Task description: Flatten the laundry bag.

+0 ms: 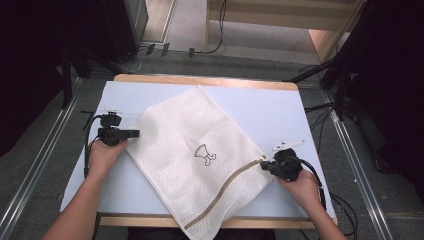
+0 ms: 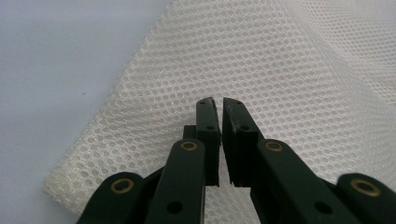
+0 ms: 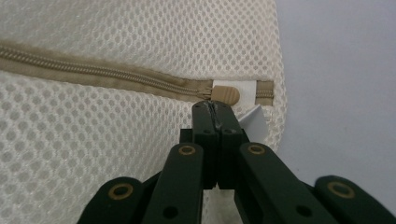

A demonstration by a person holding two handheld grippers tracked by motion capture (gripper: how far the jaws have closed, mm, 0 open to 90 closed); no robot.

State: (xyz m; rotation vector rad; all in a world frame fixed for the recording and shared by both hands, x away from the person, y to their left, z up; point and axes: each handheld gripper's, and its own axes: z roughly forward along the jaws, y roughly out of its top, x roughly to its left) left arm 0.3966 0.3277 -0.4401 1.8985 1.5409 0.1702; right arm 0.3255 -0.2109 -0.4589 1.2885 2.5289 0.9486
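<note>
**Mesh bag flat on the table, one gripper at each side**

Spread across the middle of the pale blue table (image 1: 280, 107): a white mesh laundry bag (image 1: 190, 150), turned cornerwise, one corner hanging over the near edge. Printed on its middle, a small dark line drawing (image 1: 205, 154). Along its right near side, a tan zipper (image 1: 225, 187), running from the near corner up to the right corner.

At the bag's left corner, the left gripper (image 1: 136, 133), held level in the left hand (image 1: 106, 154). Seen in the left gripper view: jaws parted by a narrow slit, hovering over the mesh (image 2: 233, 60) just inside its edge, nothing pinched between them.

At the bag's right corner, the right gripper (image 1: 264, 165), gripped by the right hand (image 1: 302, 187). Seen in the right gripper view: jaws pressed tight together, tips right at the tan zipper pull (image 3: 223, 94), close to the zipper's end by the bag's seam. Not clear whether the pull's tab is caught between the tips or merely touched. A small white tag (image 3: 252, 119) sticking out beside the jaws.
</note>
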